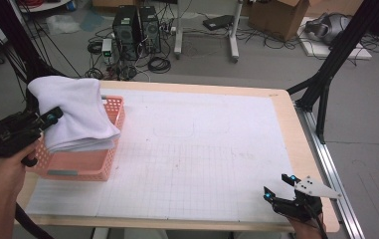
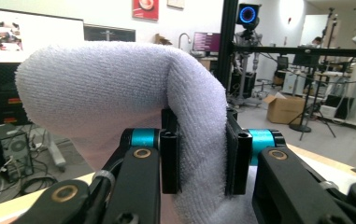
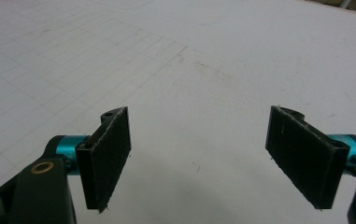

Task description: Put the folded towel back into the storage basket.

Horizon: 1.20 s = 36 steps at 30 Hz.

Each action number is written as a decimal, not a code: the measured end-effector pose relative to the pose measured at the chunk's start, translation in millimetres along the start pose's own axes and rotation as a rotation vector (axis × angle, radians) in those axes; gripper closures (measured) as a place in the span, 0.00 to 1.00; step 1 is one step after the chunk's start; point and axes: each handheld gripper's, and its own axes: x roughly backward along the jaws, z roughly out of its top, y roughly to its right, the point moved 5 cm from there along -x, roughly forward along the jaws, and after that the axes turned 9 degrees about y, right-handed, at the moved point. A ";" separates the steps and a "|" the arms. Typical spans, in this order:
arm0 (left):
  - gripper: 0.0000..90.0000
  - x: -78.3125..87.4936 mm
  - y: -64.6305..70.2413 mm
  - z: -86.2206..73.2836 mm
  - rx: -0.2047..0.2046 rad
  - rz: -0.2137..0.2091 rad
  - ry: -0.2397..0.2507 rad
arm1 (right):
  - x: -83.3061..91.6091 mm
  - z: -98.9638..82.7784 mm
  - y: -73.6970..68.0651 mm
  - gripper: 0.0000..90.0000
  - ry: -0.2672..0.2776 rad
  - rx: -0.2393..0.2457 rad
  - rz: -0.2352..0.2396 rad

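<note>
1 white towel [image 1: 75, 114] is clamped in the left gripper [image 1: 47, 119], whose 2 jaws pinch a thick fold of it, as the left gripper view shows [image 2: 119, 107]. It hangs bunched over the pink basket [image 1: 77, 167] at the table's left edge, its lower folds seemingly on the rim, so whether it is going in or coming out cannot be told; either way the transfer looks unfinished. The right gripper [image 1: 281, 186] waits with jaws wide apart and empty above the white gridded mat [image 3: 203, 60].
</note>
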 end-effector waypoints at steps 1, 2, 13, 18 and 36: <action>0.81 1.4 -2.1 0.1 0.002 0.006 0.000 | -0.2 -0.1 -0.2 0.24 -0.002 -0.002 0.001; 0.81 3.1 -4.5 0.1 0.000 0.009 -0.001 | -0.3 -0.1 -0.3 0.24 -0.004 -0.003 0.000; 0.81 15.8 -25.1 -8.0 0.023 0.046 0.003 | -4.1 0.3 -2.2 0.24 -0.010 0.006 0.003; 0.81 18.6 -34.5 -19.5 0.044 0.056 -0.006 | -3.9 -0.1 -1.9 0.24 -0.012 0.006 -0.002; 0.81 26.6 -58.7 -60.5 0.104 0.112 -0.070 | -8.0 -2.7 -6.4 0.24 -0.028 0.010 0.000</action>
